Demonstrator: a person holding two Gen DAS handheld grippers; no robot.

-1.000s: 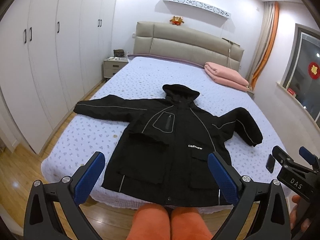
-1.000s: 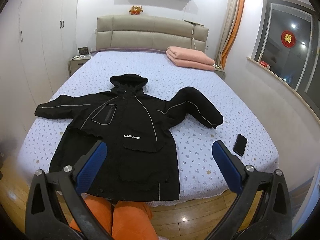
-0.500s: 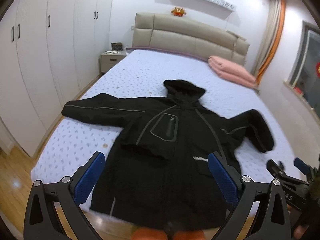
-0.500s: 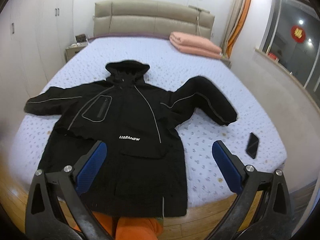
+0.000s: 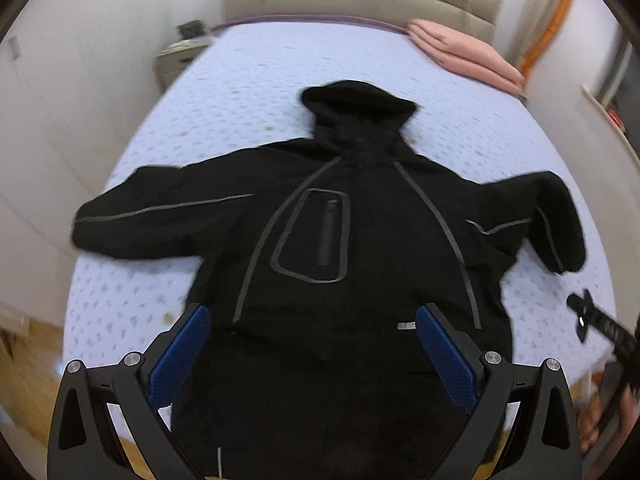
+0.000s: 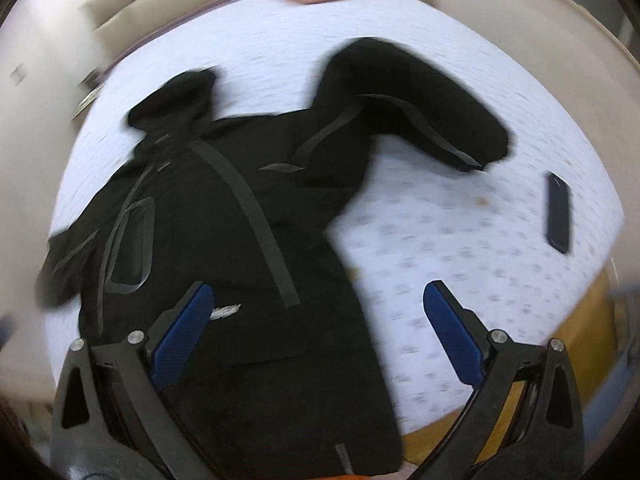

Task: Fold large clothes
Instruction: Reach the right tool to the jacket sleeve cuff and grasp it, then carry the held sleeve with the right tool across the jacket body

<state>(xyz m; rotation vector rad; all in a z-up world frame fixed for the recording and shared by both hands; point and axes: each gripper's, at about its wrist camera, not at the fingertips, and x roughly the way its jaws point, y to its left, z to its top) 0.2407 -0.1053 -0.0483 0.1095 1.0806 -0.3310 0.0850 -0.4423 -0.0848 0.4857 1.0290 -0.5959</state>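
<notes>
A black hooded jacket (image 5: 340, 248) with grey piping lies face up on the bed (image 5: 248, 92), hood toward the headboard and both sleeves spread out. My left gripper (image 5: 312, 344) hovers open above the jacket's lower front, with nothing between its blue pads. In the right wrist view the same jacket (image 6: 224, 240) appears tilted, its bent right sleeve (image 6: 420, 108) reaching up and right. My right gripper (image 6: 320, 324) is open above the jacket's right side edge and the sheet beside it, holding nothing. The right gripper's tip (image 5: 592, 320) shows at the left wrist view's right edge.
A black phone (image 6: 558, 212) lies on the sheet near the bed's right edge. A folded pink blanket (image 5: 464, 52) rests by the headboard. A nightstand (image 5: 180, 56) and white wardrobe doors (image 5: 48, 112) stand left of the bed. Wooden floor (image 6: 588, 312) shows beyond the bed's edges.
Both grippers have moved forward and down toward the jacket, which now fills the views. The right view has rolled and turned toward the bent sleeve. Both stay open.
</notes>
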